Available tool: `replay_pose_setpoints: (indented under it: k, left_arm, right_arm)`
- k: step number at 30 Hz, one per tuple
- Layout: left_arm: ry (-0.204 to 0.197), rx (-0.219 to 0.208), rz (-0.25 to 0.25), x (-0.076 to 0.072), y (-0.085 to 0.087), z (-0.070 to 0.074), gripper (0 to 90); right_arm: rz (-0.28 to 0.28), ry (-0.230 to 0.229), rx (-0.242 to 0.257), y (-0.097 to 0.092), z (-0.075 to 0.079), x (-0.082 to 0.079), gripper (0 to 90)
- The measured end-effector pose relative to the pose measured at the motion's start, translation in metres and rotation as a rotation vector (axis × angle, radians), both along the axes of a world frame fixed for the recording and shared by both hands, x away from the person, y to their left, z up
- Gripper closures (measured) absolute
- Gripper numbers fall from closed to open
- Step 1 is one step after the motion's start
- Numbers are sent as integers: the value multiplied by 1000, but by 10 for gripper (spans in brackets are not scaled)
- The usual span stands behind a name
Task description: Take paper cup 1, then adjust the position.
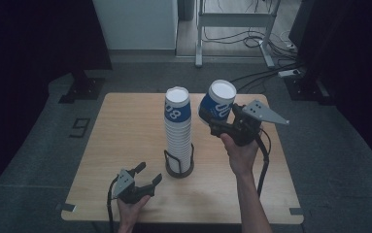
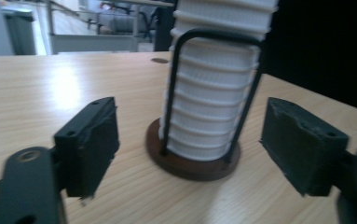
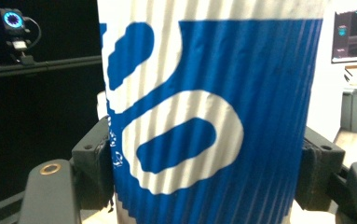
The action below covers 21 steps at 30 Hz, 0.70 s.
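High view: near the wooden surface's (image 1: 125,126) front edge, the left gripper (image 1: 142,180) rests, jaws apart and empty; mid-surface stands a tall stack of white ribbed paper cups (image 1: 177,131) in a black wire holder (image 1: 179,165); the right gripper (image 1: 222,121) clamps a blue-and-white paper cup (image 1: 216,103) aloft.

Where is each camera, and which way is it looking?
High view: above the person's side, looking forward and down on the table; both forearms, left gripper and right gripper show.
Left gripper view: rides on the left gripper, low over the table, facing the cup stack in its holder.
Right gripper view: rides on the right gripper, facing the blue cup it grips.
The high and left gripper views share the cup stack.
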<state>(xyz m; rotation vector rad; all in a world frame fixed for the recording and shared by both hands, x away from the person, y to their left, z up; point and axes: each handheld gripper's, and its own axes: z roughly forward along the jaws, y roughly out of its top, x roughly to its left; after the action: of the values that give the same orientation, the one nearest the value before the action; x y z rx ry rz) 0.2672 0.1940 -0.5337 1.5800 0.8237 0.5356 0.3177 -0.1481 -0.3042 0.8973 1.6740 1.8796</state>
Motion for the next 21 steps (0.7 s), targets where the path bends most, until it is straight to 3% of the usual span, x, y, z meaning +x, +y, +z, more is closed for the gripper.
replay_pose_setpoints:
  k: [4, 14, 21]
  left_arm:
    - [-10, -16, -26, -3, -4, 4, 192]
    - [-23, 2, -75, -5, -14, 6, 205]
    - [-30, -1, -94, -5, -20, 6, 213]
  right_arm:
    - [-4, 36, 20, -6, -22, -4, 237]
    - [16, 122, 30, 0, -72, -10, 236]
    - [15, 154, 35, 1, -95, -15, 236]
